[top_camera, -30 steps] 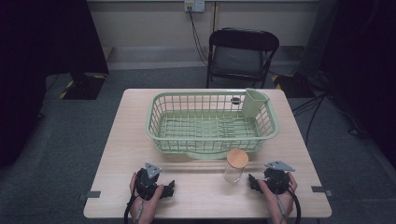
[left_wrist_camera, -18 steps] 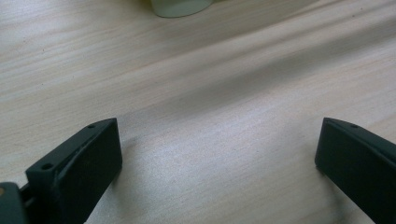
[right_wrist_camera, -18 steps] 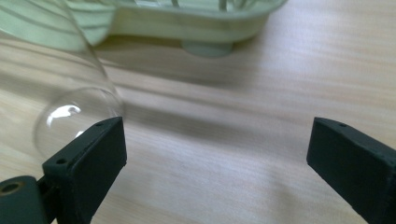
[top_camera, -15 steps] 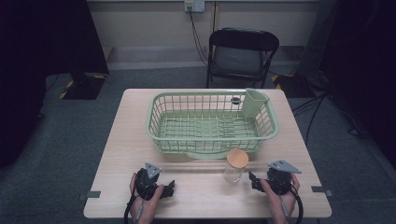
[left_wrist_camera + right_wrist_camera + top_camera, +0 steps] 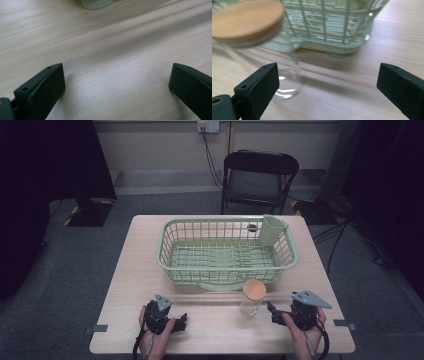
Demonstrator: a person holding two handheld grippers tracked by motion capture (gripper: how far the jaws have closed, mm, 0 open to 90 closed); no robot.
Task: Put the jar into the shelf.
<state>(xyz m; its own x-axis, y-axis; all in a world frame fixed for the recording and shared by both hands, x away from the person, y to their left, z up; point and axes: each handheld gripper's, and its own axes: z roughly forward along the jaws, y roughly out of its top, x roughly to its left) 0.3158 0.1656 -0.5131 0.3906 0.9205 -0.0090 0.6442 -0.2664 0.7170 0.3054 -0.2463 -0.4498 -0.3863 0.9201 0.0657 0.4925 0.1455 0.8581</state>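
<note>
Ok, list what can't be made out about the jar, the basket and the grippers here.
- Jar: in the right gripper view its left part is cut off by the frame edge and it is blurred, so its contents cannot be judged.
- Basket: in the left gripper view the top edge cuts off all but a pale green sliver.
- Small dark thing at the basket's far wall, high view: too small to identify.
- Left gripper, high view: partly covered by the hand.

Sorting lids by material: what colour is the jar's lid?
Light wood-tan, on the clear glass jar's lid; the right gripper view shows it best.
</note>
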